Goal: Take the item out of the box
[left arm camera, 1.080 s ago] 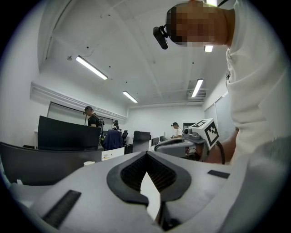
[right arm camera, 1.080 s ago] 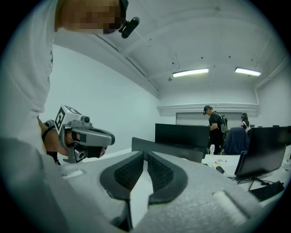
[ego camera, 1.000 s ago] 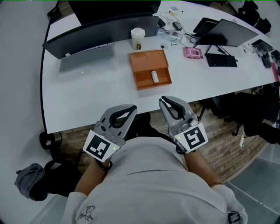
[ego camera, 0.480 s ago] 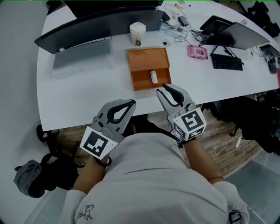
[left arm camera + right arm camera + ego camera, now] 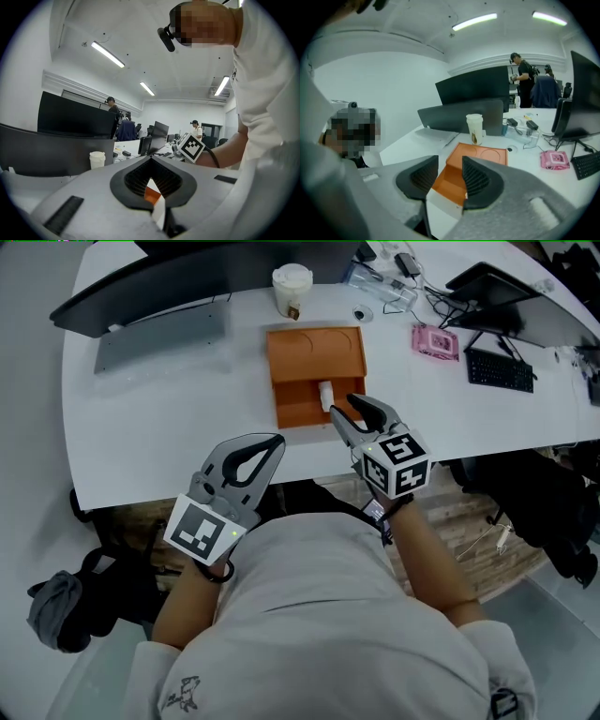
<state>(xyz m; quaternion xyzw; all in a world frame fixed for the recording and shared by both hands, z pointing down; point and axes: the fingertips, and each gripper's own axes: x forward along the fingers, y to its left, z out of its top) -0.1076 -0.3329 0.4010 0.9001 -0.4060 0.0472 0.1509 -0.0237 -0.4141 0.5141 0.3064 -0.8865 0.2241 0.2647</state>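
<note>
The box (image 5: 314,357) looks matt orange card, the table (image 5: 150,427) smooth white, the cup (image 5: 292,287) paper.

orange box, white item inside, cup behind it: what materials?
Orange box: likely matte cardboard; thin flat walls, pressed circles in the opened top, no glare. White item: perhaps smooth plastic; too small to be sure. Cup: looks like paper with a white plastic top; the side is matte.

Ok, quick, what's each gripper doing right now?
Left gripper: closed, holding nothing.
Right gripper: open, jaws have just been opening, nothing between them; the orange box lies just ahead.
</note>
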